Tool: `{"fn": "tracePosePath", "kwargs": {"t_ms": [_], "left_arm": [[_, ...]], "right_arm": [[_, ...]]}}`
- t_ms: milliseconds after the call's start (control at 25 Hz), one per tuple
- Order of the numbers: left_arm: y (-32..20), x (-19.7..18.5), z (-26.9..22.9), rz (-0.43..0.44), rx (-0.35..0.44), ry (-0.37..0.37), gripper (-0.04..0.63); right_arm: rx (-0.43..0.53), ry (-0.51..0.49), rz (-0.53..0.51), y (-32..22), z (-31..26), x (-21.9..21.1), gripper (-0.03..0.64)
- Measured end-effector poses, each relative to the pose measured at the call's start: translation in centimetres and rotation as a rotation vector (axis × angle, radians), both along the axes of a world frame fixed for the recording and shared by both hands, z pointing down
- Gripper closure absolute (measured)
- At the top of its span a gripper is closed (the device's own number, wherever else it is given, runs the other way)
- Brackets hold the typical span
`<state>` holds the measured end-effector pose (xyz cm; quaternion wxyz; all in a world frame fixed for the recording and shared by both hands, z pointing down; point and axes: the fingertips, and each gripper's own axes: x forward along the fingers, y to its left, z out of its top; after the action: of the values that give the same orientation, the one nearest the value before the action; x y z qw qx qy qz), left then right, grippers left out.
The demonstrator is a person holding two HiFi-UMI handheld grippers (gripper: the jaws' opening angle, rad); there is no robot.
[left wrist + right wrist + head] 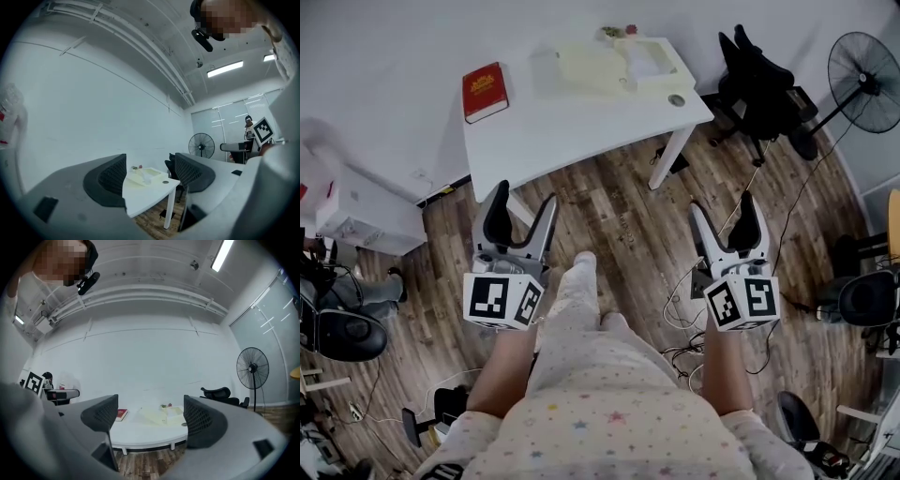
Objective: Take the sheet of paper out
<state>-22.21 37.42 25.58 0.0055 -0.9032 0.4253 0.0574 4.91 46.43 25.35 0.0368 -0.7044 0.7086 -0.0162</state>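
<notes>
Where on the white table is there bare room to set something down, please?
The front half of the table is bare, from the red book across to the round cap near the right edge. A narrower bare strip lies between the book and the pale papers. The back right corner is crowded with those papers.

Book (485, 91) left on table (572, 131), paper stack (598, 67) right; chair (759, 80) right of table.

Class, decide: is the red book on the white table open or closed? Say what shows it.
Closed: the red book lies flat on the white table, cover facing up, with no pages spread.
</notes>
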Motion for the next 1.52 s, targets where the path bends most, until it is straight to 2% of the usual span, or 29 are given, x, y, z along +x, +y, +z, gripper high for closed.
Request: {"fn": "tracePosePath", "kwargs": {"t_ms": [400,560,680,1040,1200,1520], "left_arm": [[-13.9,2.2,-0.6,0.053,0.017,0.01,0.296],[-19.3,2.3,0.0,0.073,-0.002,0.02,0.296],[-22.4,1.9,0.0,0.067,-0.005,0.052,0.296],[-28.6,3.2,1.1,0.038,-0.045,0.053,0.296],[-31.1,4.9,1.6,0.012,-0.054,0.034,0.296],[-37.3,9.5,0.7,-0.093,-0.045,0.032,0.296]], "right_arm": [[0.006,0.014,0.024,-12.5,-0.8,0.9,0.189],[0.001,0.001,0.044,-17.5,-0.7,0.9,0.189],[-0.01,-0.001,0.06,-19.9,-0.3,1.2,0.189],[-0.076,-0.007,0.085,-24.9,1.1,4.4,0.189],[-0.075,-0.017,0.059,-28.6,1.3,6.6,0.189],[-0.053,-0.021,-0.074,-38.4,0.2,11.4,0.189]]}}
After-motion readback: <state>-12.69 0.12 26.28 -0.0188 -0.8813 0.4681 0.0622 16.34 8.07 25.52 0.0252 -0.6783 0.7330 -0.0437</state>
